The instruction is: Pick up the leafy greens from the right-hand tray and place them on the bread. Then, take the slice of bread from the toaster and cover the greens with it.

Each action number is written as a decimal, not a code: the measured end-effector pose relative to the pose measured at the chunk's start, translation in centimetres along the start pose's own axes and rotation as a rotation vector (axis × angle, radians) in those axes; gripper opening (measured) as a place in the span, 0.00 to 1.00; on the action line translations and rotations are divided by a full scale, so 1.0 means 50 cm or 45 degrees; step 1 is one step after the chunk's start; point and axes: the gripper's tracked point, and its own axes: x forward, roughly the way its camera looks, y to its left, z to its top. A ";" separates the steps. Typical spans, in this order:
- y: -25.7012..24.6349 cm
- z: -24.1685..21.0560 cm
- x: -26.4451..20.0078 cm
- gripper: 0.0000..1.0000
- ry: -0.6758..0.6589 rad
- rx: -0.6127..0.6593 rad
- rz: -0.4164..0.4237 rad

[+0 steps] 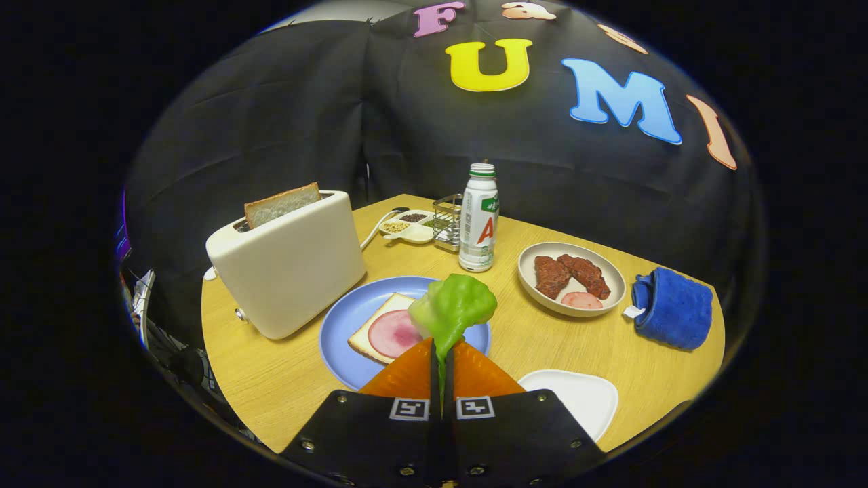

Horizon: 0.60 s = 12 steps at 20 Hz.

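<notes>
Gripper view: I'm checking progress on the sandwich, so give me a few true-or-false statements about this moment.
1. The gripper is shut on the leafy greens. True.
2. The greens already lie on the bread. False: they are held above the blue plate, over the bread with its round meat slice.
3. A slice of bread stands in the toaster. True.
4. The bottle lies on its side. False: it stands upright.
5. The blue cloth is on the plate of meat. False: it sits beside it.

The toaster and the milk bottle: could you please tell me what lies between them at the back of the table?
In the gripper view, a white sectioned condiment dish and a wire rack lie between the toaster and the milk bottle.
</notes>
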 end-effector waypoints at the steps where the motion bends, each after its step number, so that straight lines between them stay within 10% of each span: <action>1: 0.019 0.003 0.009 0.01 0.004 0.004 0.026; 12: 0.078 0.009 0.112 0.11 0.068 -0.133 0.047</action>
